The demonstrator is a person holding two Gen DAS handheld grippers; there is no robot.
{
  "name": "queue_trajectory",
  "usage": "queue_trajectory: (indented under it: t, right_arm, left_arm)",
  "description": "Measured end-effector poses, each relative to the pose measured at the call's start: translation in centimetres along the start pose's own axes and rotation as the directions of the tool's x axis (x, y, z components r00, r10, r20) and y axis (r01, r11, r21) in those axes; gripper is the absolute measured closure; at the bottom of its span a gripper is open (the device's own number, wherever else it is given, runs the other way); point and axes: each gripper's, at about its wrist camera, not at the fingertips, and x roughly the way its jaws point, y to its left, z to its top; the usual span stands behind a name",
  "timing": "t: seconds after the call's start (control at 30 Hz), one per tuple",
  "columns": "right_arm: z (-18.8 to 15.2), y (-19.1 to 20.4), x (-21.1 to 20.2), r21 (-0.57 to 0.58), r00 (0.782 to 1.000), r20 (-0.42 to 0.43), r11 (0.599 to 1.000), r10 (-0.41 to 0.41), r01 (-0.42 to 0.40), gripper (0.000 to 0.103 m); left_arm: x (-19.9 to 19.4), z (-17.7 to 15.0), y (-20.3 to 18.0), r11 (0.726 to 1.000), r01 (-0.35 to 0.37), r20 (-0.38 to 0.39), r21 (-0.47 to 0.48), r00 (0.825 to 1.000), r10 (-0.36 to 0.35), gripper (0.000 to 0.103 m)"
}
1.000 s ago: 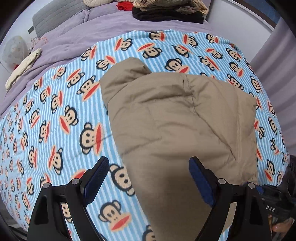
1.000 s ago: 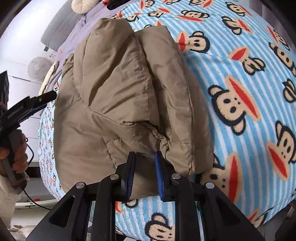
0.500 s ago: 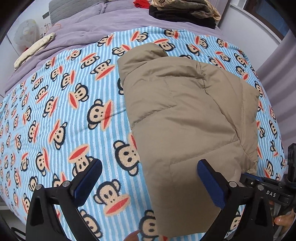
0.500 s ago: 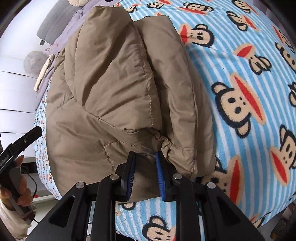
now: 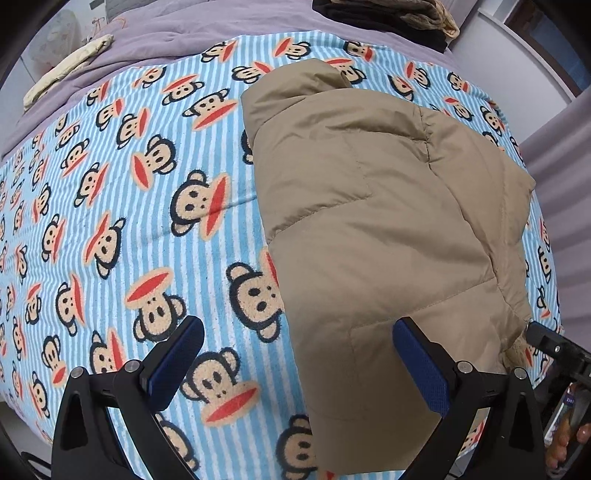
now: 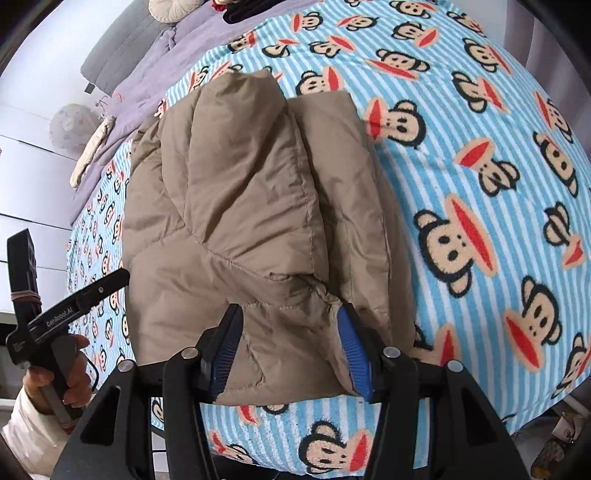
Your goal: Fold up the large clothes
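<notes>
The tan puffer jacket (image 6: 258, 221) lies folded on the monkey-print blanket (image 5: 110, 221). The right gripper (image 6: 288, 347) straddles its near hem, jaws parted; the left gripper (image 5: 295, 365) hovers wide open (holding nothing). Both should grip the hem evenly, folding away

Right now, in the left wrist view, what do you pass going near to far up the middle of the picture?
Left gripper → tan padded jacket → monkey-print blanket → purple bedding → stack of dark and tan clothes at the far edge.
</notes>
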Motion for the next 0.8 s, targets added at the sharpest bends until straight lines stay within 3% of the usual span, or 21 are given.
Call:
queue_trajectory:
  t: [0.13,0.23,0.8]
  right_arm:
    - [1.8,-0.5,-0.3,0.013,0.999,0.032,1.0,-0.015,0.014,0.02]
    - [2.9,-1.2,0.1,0.039,1.0,0.021,0.999,0.001,-0.002,0.016]
    - [5.3,-5.3,2.4,0.147,0.994,-0.017,0.984,0.106,-0.103,0.014]
  left_arm:
    - [0.1,0.0,0.1,1.0,-0.002,-0.003,0.007,1.0,0.002,0.0]
    - [0.1,0.1,0.2,1.0,0.002,-0.01,0.007,1.0,-0.002,0.0]
    - [0.3,0.6,0.7,0.999,0.028,-0.036,-0.029,0.999,-0.029,0.0]
